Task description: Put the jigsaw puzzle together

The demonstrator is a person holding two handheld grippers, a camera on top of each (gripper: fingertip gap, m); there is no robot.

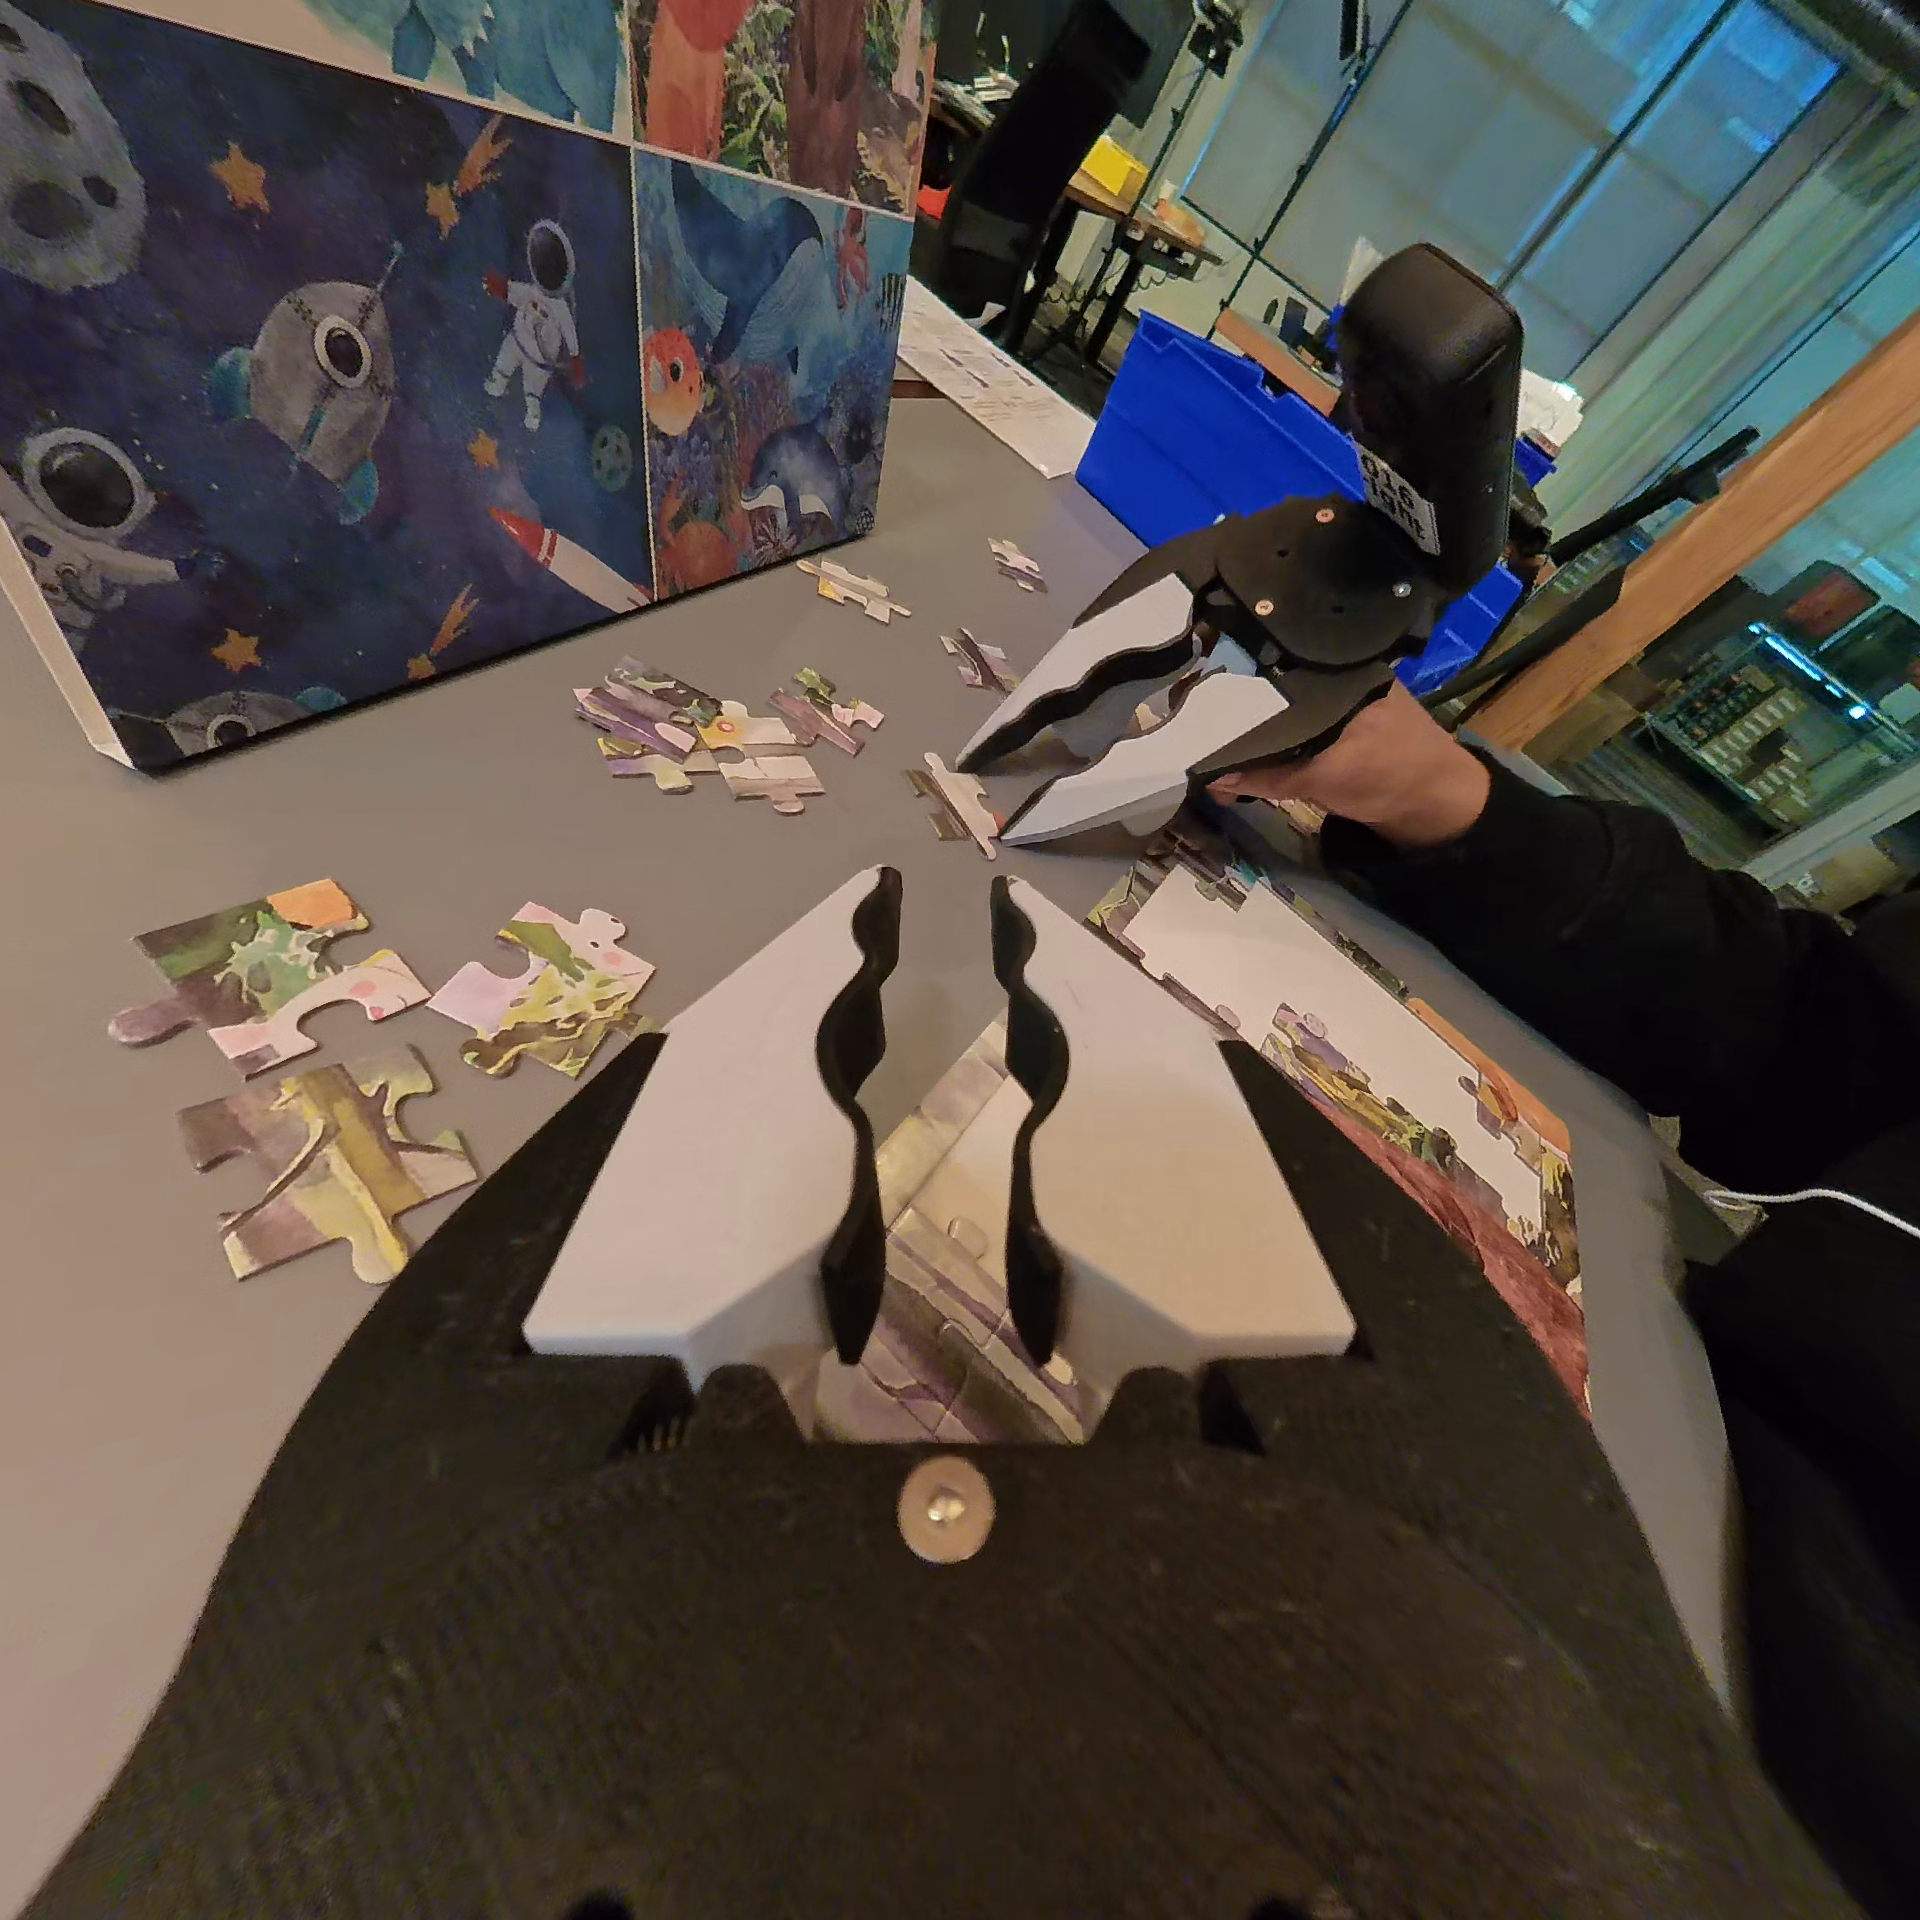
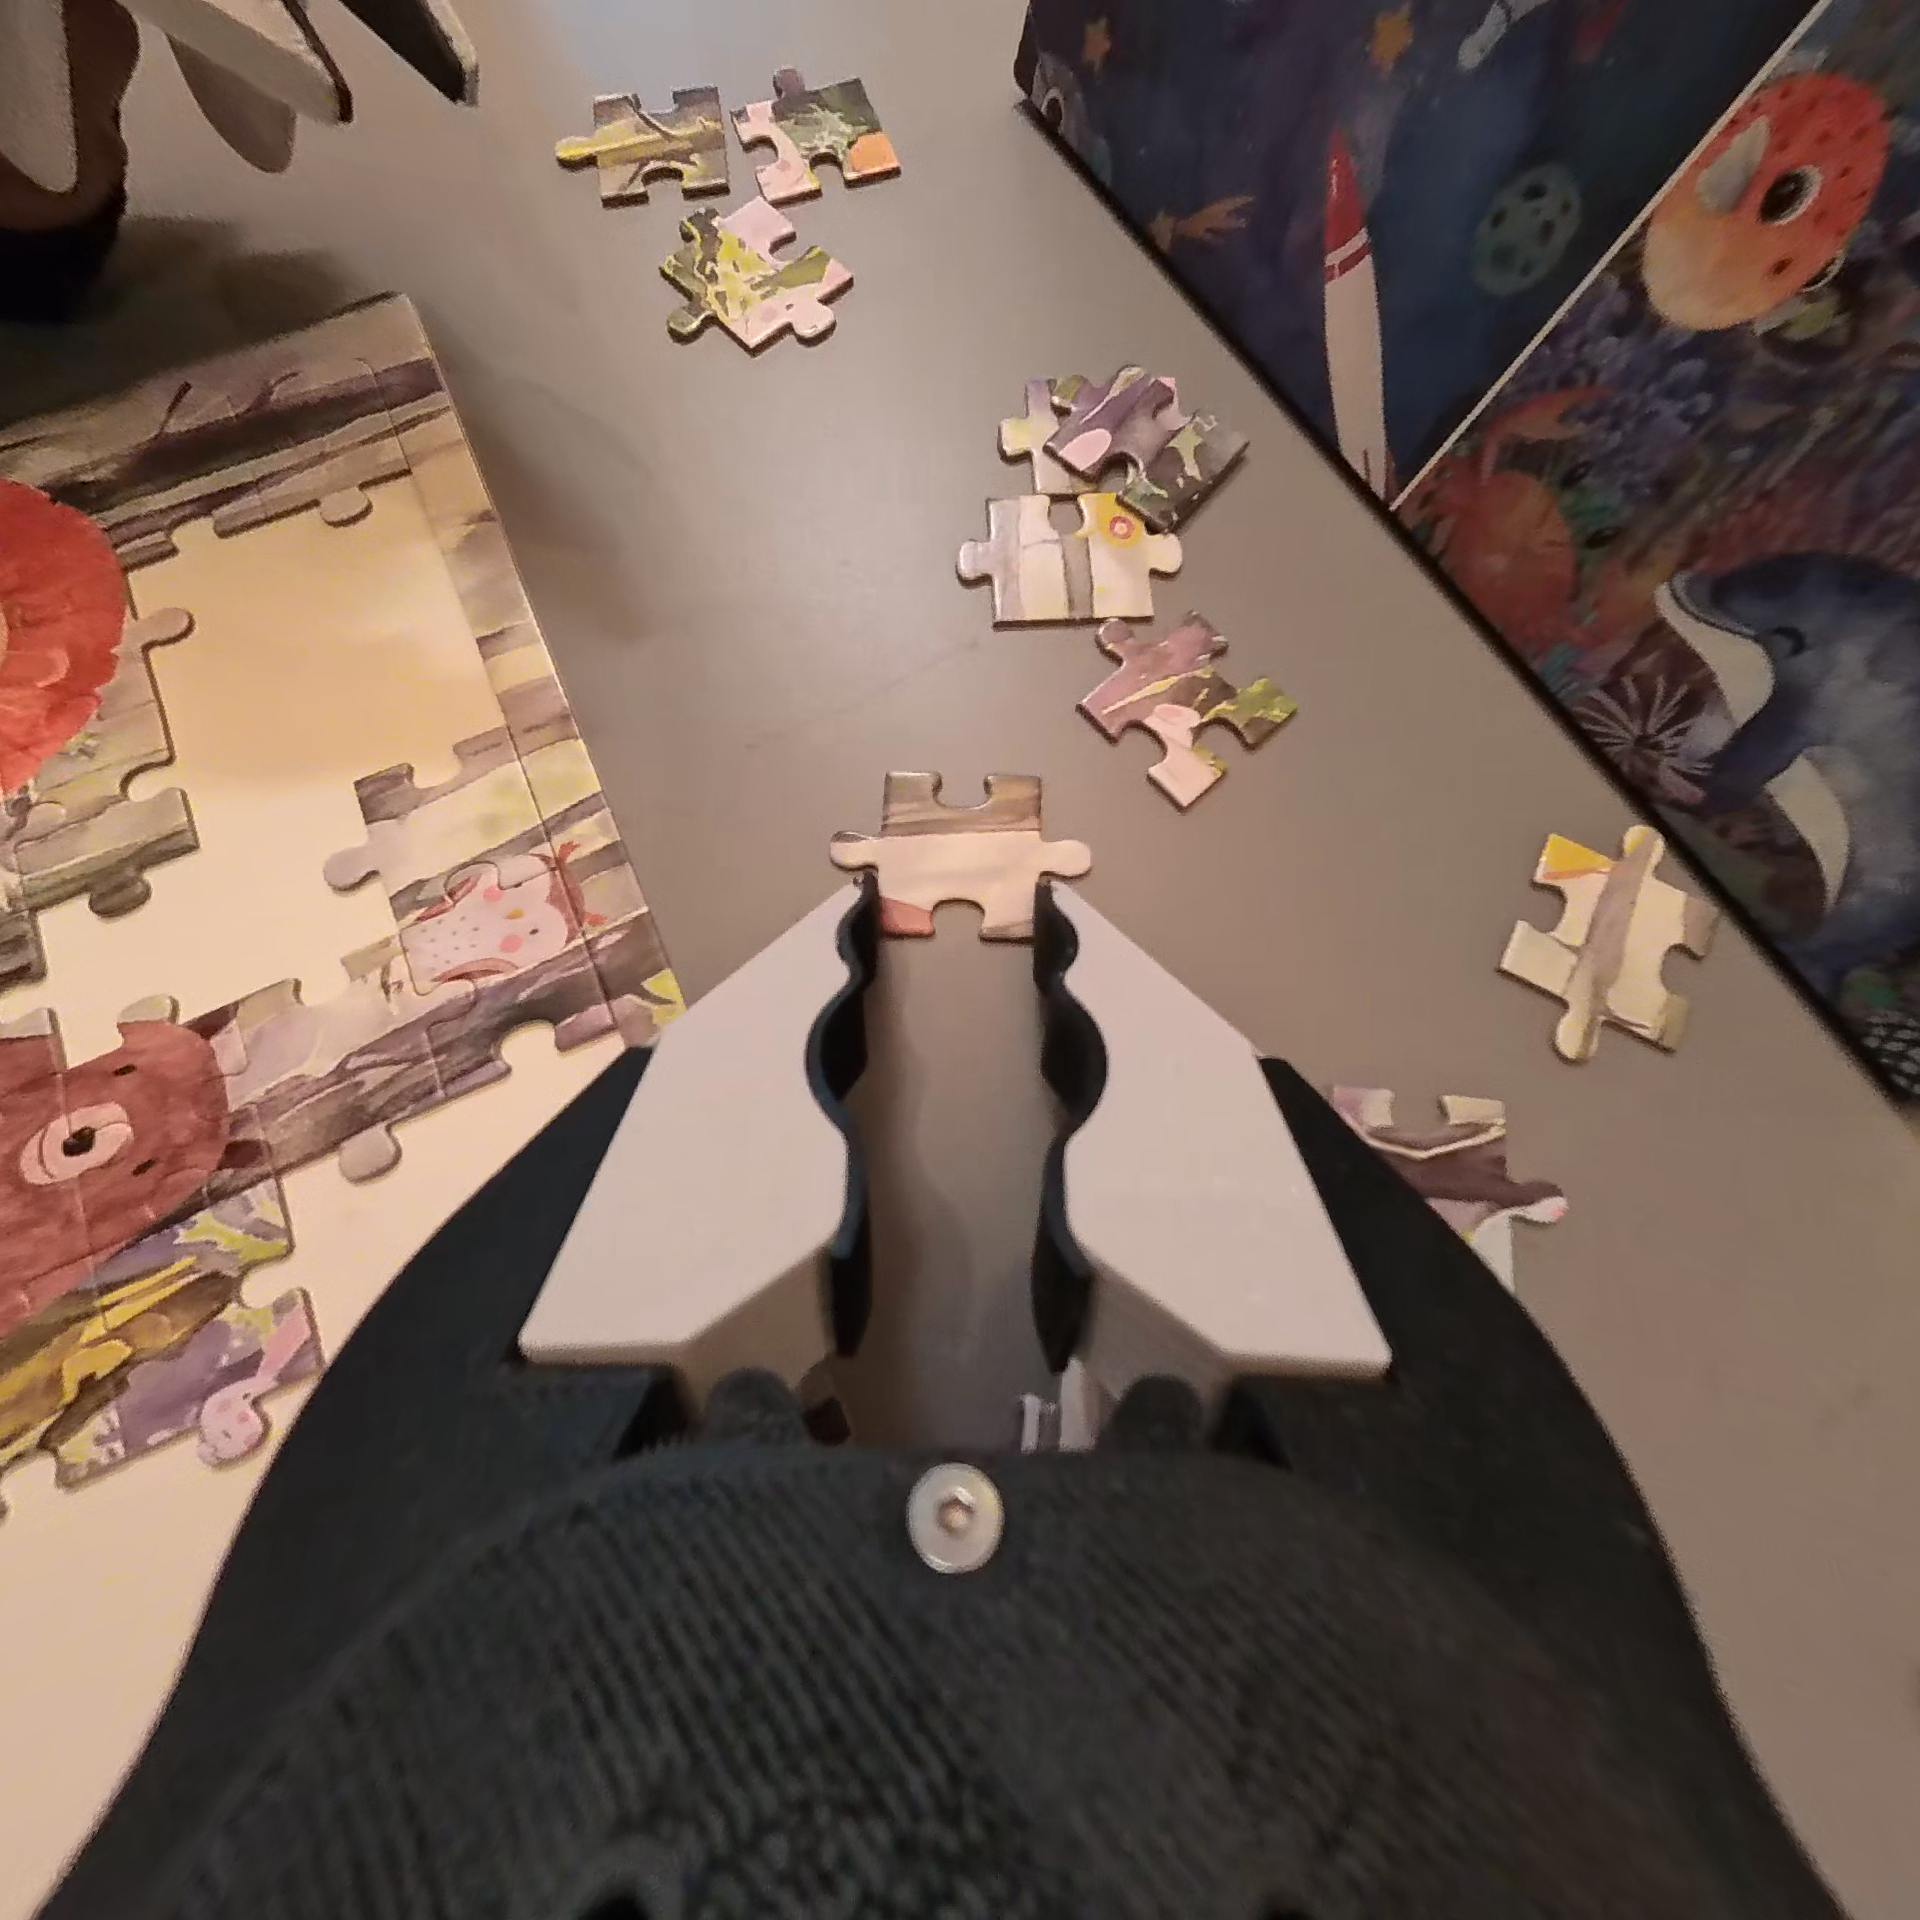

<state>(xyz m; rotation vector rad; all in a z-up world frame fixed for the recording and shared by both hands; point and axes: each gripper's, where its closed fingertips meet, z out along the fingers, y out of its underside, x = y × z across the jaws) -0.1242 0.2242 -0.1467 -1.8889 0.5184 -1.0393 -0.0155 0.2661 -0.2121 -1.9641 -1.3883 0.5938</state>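
Note:
A partly joined jigsaw puzzle [image 2: 312, 623] lies on the grey table [image 2: 727, 468], with its border and some animal parts joined; it also shows in the left wrist view [image 1: 1351, 1039]. My right gripper [image 2: 953, 896] is shut on a pale grey-purple puzzle piece [image 2: 961, 847] by its side edges, low at the table, right of the puzzle. The left wrist view shows that gripper [image 1: 982, 800] and the piece [image 1: 951, 805] too. My left gripper [image 1: 943, 883] is open and empty, over the puzzle's near corner.
Loose pieces lie scattered: three at the left [image 1: 332, 1164], a cluster [image 1: 707, 727] in the middle, and a few [image 2: 1605, 940] by the picture-covered puzzle box [image 1: 364, 364]. A blue bin [image 1: 1195, 447] stands at the table's far edge. A person's sleeve [image 1: 1662, 987] reaches in from the right. Spacing between my two grippers at the tips: around 15 cm.

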